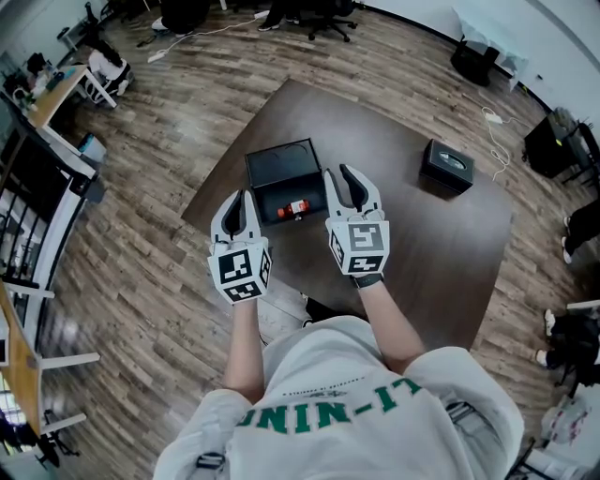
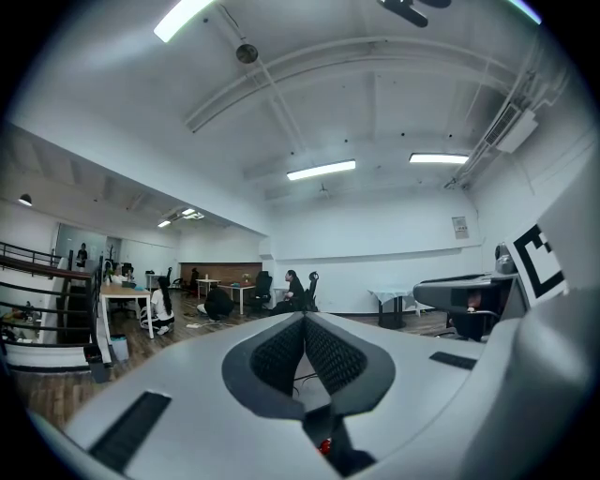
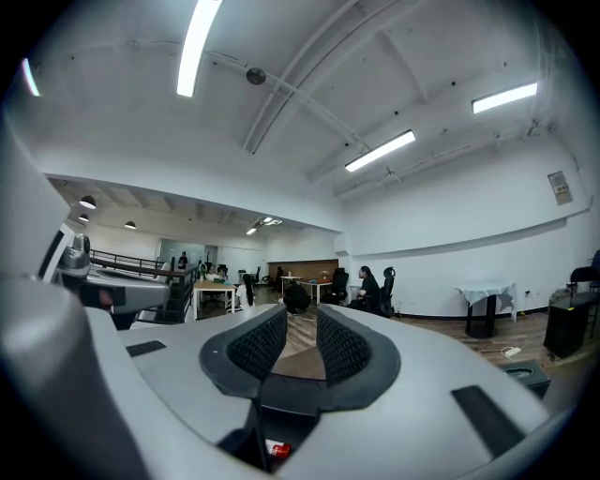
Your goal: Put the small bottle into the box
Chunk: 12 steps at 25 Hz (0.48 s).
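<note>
Nearest, held level and side by side above the near part of the counter, touching nothing: left tongs pressed together and empty, right tongs spread a little, with only air and the far room in the gap. Probably kept high like this to stay clear of the box and leave the view of it open.

Just beyond the tips, resting on the counter: the box, black, with its lid seemingly swung back behind it. Lying on its side inside, the small bottle, red-orange, framed between the two tongs from the head view. Looks already in place, so likely little left to do beyond perhaps shutting the lid; unclear if part of the job.

Farther right, well apart from the open box: a second black box, closed and left alone, probably no part of this. Past the counter's edge, wooden floor, then office chairs at the far side.
</note>
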Available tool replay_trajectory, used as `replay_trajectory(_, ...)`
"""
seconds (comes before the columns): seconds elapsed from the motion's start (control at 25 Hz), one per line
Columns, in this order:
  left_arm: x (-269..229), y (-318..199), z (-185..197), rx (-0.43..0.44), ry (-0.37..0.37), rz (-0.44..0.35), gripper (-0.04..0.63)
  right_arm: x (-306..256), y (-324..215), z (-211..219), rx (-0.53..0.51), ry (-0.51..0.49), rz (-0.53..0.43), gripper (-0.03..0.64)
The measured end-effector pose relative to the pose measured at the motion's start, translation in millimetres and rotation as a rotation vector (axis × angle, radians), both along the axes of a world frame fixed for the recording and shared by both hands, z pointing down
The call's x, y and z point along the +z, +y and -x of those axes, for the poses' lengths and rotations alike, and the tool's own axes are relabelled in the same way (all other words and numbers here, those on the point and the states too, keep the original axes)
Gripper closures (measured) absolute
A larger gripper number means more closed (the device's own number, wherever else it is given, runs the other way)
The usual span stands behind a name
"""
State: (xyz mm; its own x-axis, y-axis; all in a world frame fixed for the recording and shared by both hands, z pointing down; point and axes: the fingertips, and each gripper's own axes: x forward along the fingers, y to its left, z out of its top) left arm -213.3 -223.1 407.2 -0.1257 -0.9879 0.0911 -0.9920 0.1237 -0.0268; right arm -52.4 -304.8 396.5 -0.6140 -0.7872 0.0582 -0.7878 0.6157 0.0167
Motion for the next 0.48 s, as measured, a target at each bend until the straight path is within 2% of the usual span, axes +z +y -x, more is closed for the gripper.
replay_trajectory(0.48, 3.0, 0.0, -0.6, -0.008, 0.009, 0.003, 0.58, 6.3, 1.0, -2.2, 0.009, -0.001, 0.02, 0.599)
